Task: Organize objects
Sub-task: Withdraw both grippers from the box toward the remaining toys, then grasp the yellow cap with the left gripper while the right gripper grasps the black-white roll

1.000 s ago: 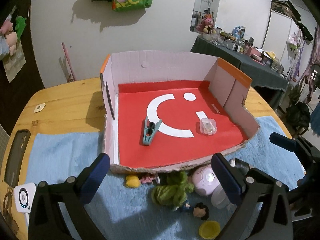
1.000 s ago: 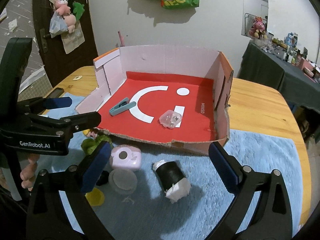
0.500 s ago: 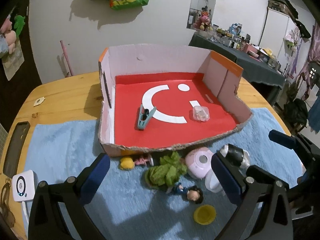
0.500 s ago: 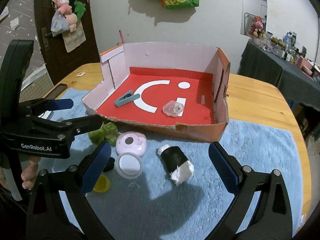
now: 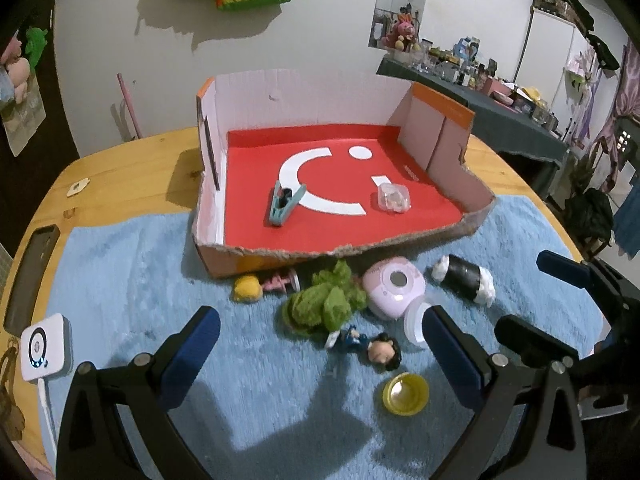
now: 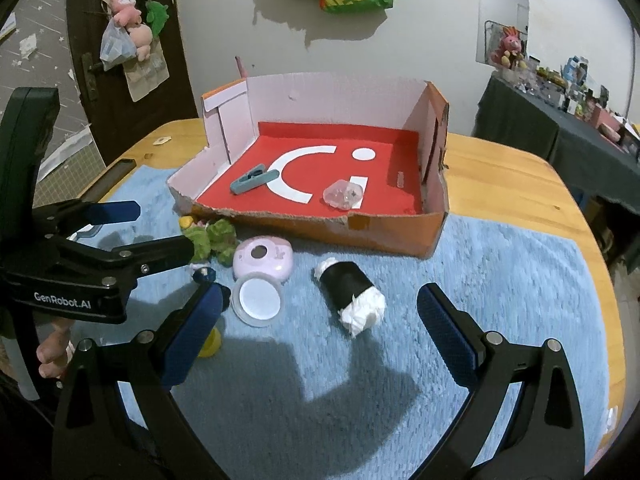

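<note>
Right wrist: spread fingers (image 6: 444,332) above mat (image 6: 500,280).

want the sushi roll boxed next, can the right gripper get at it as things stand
Probably yes: the right gripper is open, and the sushi roll lies alone on the mat just ahead, nothing between.

Both wrist views look down forward across the blue mat (image 5: 132,280) toward the shared cardboard box (image 6: 360,228).

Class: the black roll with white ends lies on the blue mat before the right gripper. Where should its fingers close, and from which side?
Grip the black roll across its black middle, from above. It lies on its side, one soft white end toward the open right gripper, so the fingers would straddle the firm round body.
</note>
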